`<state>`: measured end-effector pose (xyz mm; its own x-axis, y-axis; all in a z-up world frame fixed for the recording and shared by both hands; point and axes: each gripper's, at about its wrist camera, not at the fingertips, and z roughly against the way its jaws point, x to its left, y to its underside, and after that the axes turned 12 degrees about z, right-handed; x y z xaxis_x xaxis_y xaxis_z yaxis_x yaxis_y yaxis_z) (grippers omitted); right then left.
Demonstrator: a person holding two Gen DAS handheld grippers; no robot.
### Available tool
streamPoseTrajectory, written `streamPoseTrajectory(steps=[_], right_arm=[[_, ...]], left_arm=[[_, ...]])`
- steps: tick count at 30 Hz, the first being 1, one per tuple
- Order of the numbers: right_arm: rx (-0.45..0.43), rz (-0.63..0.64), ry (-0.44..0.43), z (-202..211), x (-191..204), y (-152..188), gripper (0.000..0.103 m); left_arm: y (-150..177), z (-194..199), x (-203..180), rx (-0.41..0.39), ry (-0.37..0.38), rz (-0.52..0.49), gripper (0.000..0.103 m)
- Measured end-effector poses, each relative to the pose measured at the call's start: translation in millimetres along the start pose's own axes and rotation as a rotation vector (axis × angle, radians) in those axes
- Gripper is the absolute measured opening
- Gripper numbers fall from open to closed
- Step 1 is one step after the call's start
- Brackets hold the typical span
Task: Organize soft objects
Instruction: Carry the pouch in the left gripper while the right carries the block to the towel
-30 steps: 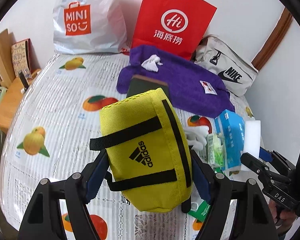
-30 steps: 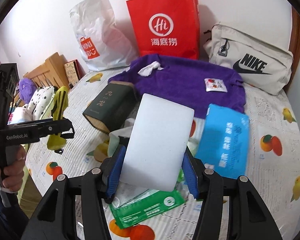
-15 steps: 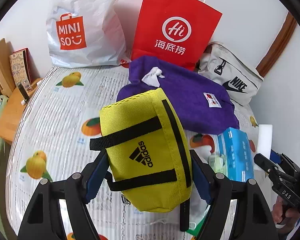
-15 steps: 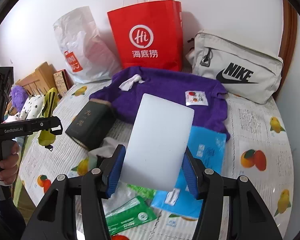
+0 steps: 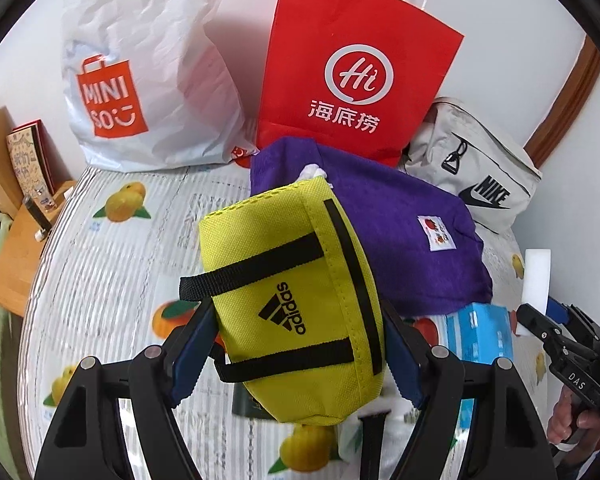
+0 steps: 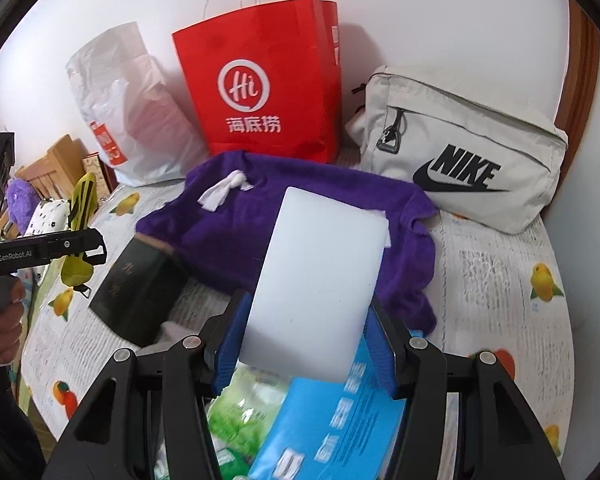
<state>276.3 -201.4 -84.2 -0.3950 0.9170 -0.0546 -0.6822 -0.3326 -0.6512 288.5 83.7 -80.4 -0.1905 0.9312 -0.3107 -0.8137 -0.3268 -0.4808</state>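
My left gripper [image 5: 296, 344] is shut on a yellow Adidas pouch [image 5: 296, 292] and holds it above the bed. My right gripper [image 6: 306, 340] is shut on a white sponge block [image 6: 320, 280], also held in the air; the block shows at the right edge of the left wrist view [image 5: 536, 284]. A purple towel [image 6: 300, 200] lies ahead near the wall, with a white scrap [image 6: 224, 192] on it. A blue tissue pack [image 6: 332, 420] and a green packet [image 6: 240, 412] lie under my right gripper.
A red paper bag [image 5: 356, 80], a white Miniso bag [image 5: 140, 80] and a grey Nike bag [image 6: 460, 152] stand along the wall. A dark green box [image 6: 140, 292] lies left of the towel. A wooden shelf [image 5: 4, 200] is beyond the bed's left edge.
Both grippers have moved forward toward the wall with their loads held. The bags and the towel look nearer and larger in both views.
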Motion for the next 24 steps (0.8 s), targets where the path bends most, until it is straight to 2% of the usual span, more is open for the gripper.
streamPoseTrajectory(steps=[5, 14, 24], right_arm=[[0.018, -0.017, 0.025, -26.0, -18.6, -14.5, 0.056], [0.079, -0.038, 0.002, -74.2, -39.6, -31.9, 0.056], [0.179, -0.034, -0.011, -113.6, -44.9, -29.6, 0.056]], left_arm=[[-16.8, -13.7, -5.5, 0.004, -0.010, -0.008, 0.076], [-36.8, -39.3, -11.2, 0.025, -0.025, -0.013, 0.076], [-60.6, -57.4, -21.9, 0.028, -0.021, -0.032, 0.076]])
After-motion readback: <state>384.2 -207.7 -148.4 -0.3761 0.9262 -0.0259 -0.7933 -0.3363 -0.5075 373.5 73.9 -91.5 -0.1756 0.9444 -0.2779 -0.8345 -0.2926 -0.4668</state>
